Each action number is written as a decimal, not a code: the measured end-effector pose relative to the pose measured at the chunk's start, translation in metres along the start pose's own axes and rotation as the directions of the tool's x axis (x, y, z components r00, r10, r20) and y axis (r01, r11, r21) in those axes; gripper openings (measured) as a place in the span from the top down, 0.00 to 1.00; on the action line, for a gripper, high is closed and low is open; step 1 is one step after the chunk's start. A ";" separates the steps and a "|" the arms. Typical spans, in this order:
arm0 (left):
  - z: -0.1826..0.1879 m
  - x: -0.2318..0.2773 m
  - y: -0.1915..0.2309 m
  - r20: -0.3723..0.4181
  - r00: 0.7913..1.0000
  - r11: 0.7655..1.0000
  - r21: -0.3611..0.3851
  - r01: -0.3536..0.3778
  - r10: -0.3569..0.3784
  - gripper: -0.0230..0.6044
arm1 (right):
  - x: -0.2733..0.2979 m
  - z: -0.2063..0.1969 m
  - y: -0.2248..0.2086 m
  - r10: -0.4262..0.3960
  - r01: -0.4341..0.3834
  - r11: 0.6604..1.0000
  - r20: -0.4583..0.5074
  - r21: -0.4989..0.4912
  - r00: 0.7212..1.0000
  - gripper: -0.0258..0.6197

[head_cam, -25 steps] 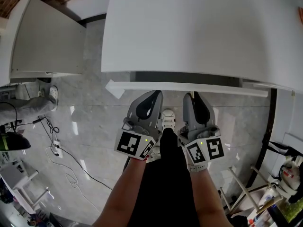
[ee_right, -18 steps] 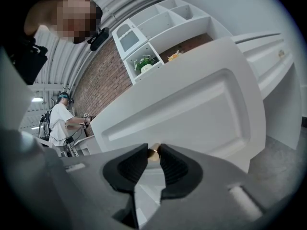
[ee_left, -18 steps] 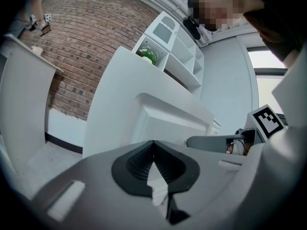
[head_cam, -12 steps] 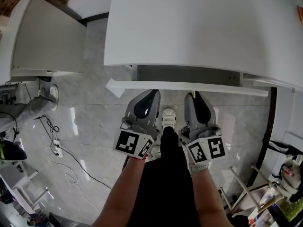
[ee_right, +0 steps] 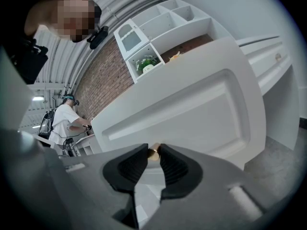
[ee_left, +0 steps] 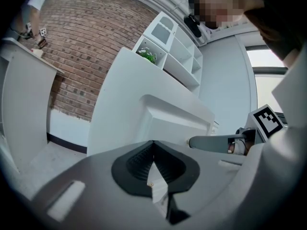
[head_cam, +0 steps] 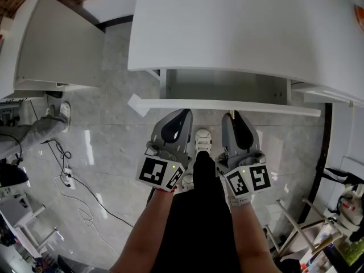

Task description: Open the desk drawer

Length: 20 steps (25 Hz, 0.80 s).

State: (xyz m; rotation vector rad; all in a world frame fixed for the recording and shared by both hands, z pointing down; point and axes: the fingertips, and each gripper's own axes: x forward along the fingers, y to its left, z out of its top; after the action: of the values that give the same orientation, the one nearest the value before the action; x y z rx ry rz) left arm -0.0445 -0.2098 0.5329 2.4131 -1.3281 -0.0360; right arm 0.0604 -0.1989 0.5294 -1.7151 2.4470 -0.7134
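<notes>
Head view: a white drawer (head_cam: 227, 105) stands partly out beneath the counter (head_cam: 244, 33). The left hand-held gripper (head_cam: 183, 114), jaws together, sits at its front. The right hand-held gripper (head_cam: 234, 116) pinches the small brass knob (ee_right: 154, 152). The drawer is probably rigid and light. The knob is the place to grip it, though it looks smooth and may slip.

Glossy grey tile floor (head_cam: 114, 124); red brick wall (ee_left: 81, 47); white cubby shelving (ee_right: 165, 20); cables (head_cam: 68, 178) trailing across floor at left.
</notes>
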 end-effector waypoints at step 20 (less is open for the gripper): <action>-0.020 -0.049 -0.025 -0.048 0.998 0.999 0.004 0.032 -0.032 0.96 | -0.052 -0.022 0.015 -0.015 0.015 1.000 -0.003 -0.004 1.000 0.84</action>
State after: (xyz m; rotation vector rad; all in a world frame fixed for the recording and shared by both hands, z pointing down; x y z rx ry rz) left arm -0.0473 -0.1520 0.5352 2.4237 -1.2698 0.0162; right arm 0.0595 -0.1407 0.5319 -1.7366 2.4418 -0.7138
